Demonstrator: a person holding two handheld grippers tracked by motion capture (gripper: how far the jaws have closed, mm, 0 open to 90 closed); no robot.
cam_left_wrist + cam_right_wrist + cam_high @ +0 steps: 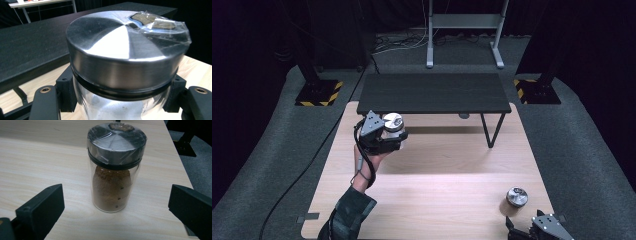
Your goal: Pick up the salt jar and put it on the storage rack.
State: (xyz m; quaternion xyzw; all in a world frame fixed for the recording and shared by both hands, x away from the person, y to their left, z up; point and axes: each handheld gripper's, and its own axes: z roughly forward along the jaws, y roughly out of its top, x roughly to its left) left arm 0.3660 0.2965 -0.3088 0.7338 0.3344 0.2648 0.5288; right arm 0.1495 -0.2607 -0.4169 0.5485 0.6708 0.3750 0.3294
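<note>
High view: the left claw [388, 136] grips a steel-lidded jar [392, 121] above the worktop [437, 200] at ten o'clock; a second jar [516, 196] stands at four o'clock.

Left gripper view: jaws clamp the glass under the lid.

Right gripper view: the right claw [115, 207] gapes wide around the brown-powder jar, not touching.

high view: overhead, facing forward-down | claw views: close, low | shared: wooden table [437, 165]

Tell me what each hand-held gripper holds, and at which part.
The left hand-held gripper holds a glass jar by its body, just below the metal lid. The right hand-held gripper holds nothing.
</note>
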